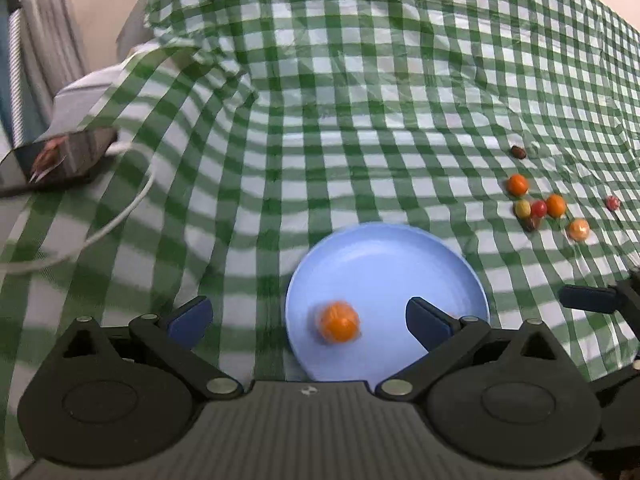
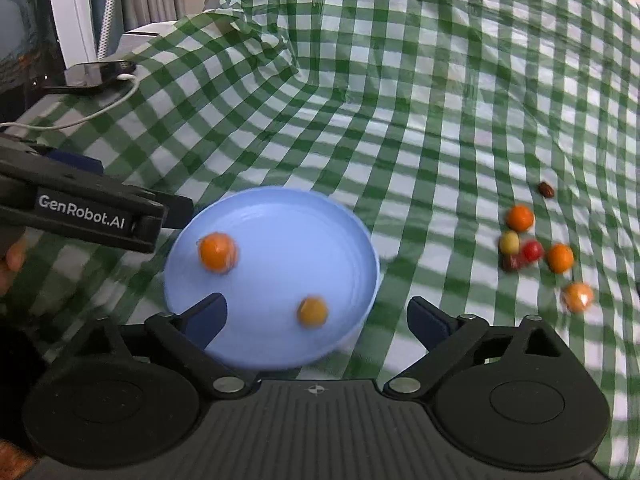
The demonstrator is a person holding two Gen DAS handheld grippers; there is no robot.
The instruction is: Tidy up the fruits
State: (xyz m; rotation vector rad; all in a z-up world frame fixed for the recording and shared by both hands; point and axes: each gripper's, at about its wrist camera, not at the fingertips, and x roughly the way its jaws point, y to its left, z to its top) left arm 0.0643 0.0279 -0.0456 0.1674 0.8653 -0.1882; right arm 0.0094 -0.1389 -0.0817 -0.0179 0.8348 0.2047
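Nearest you, both tools stand with jaws spread wide and nothing gripped. Your left gripper (image 1: 308, 316) hangs over the near left part of the blue plate (image 1: 400, 256): one pad sits outside the plate's left rim above the cloth, the other above the plate's floor, and the orange fruit (image 1: 339, 321) lies loose on the plate between them, touched by neither. Your right gripper (image 2: 316, 316) hangs over the plate's near right edge, with a yellow-orange fruit (image 2: 312, 312) loose on the plate between its pads.

That second fruit appears only in the right wrist view, where both fruits lie on the plate well apart; in the left wrist view its spot is covered by your left tool's right finger. The right view also shows your left tool from the side, reaching in over the plate's left rim, with fingertips (image 2: 14, 258) of your hand behind it. The left view catches only a pad of the right tool, right of the plate.

Right of the plate and beyond it, a cluster of small fruits (image 1: 544, 206) lies on the green checked cloth (image 1: 360, 100): orange, yellow and red ones, with a dark one farthest off. A single pinkish fruit (image 1: 612, 202) right of the cluster shows in the left view only.

Far left of the plate lie a dark phone (image 2: 94, 74) and its white cable (image 2: 108, 108).
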